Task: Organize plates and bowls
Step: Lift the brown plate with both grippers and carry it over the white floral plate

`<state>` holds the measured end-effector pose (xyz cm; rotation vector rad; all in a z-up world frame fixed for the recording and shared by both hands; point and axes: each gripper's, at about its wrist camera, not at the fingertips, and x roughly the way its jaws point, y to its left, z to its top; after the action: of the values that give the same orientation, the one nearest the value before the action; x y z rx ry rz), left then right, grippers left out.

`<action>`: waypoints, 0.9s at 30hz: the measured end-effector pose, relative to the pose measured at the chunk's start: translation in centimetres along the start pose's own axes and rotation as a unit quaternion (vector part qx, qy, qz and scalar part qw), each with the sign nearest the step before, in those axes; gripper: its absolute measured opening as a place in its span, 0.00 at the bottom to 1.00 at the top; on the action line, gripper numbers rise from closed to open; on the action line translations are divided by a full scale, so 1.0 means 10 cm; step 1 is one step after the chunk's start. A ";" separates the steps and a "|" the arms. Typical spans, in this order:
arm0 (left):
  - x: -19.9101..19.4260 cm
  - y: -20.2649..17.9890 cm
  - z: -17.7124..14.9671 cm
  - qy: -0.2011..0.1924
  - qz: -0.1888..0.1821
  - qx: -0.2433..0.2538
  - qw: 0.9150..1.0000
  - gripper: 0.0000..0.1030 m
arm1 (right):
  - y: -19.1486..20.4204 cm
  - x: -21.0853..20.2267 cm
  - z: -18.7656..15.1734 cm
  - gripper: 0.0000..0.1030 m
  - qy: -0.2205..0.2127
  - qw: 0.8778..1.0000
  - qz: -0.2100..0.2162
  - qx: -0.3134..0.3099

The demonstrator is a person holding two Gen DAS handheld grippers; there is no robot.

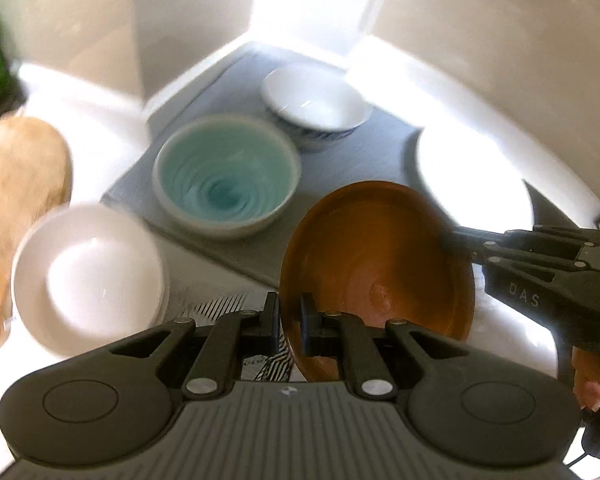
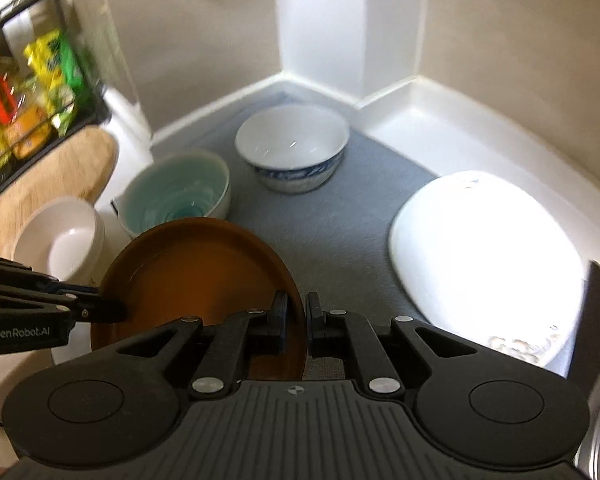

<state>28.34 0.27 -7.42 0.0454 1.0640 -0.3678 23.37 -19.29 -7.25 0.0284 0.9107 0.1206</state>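
A brown plate (image 1: 376, 256) hangs tilted above the counter, gripped at two sides of its rim. My left gripper (image 1: 289, 308) is shut on its near left edge, one finger inside the rim and one outside. My right gripper (image 1: 456, 240) is shut on the right edge. In the right wrist view the same brown plate (image 2: 195, 276) fills the lower left, with my right gripper (image 2: 297, 308) pinching its right rim and my left gripper (image 2: 119, 312) clamped on its left rim. A teal bowl (image 2: 179, 192) and a white bowl with a blue pattern (image 2: 291, 144) stand on the grey mat (image 2: 340, 216).
A large white plate (image 2: 484, 248) lies at the right of the mat. Stacked white bowls (image 2: 59, 240) stand left, beside a wooden board (image 2: 59, 176) and a rack of packets (image 2: 27, 92). Walls and a white pillar close the back corner. A black-and-white striped surface (image 1: 223, 304) shows under the brown plate.
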 end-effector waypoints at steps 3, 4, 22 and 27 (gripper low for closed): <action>-0.12 -0.15 0.08 -0.007 -0.029 0.044 0.999 0.10 | -0.08 -0.23 -0.07 0.09 -0.013 0.999 -0.022 0.030; -0.14 -0.22 0.08 -0.008 -0.039 0.062 0.997 0.10 | -0.12 -0.31 -0.12 0.09 -0.016 0.998 -0.031 0.043; 0.61 -1.42 -0.43 0.108 -0.120 0.274 0.948 0.10 | -0.70 -0.74 -1.42 0.09 0.040 0.959 -0.168 0.224; 0.74 -1.45 -0.45 0.117 -0.108 0.287 0.945 0.10 | -0.73 -0.63 -1.46 0.08 0.046 0.957 -0.170 0.230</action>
<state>23.12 -14.40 -13.93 0.5071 1.1676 -0.8826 8.63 -27.65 -11.80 0.3003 1.0085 -0.4159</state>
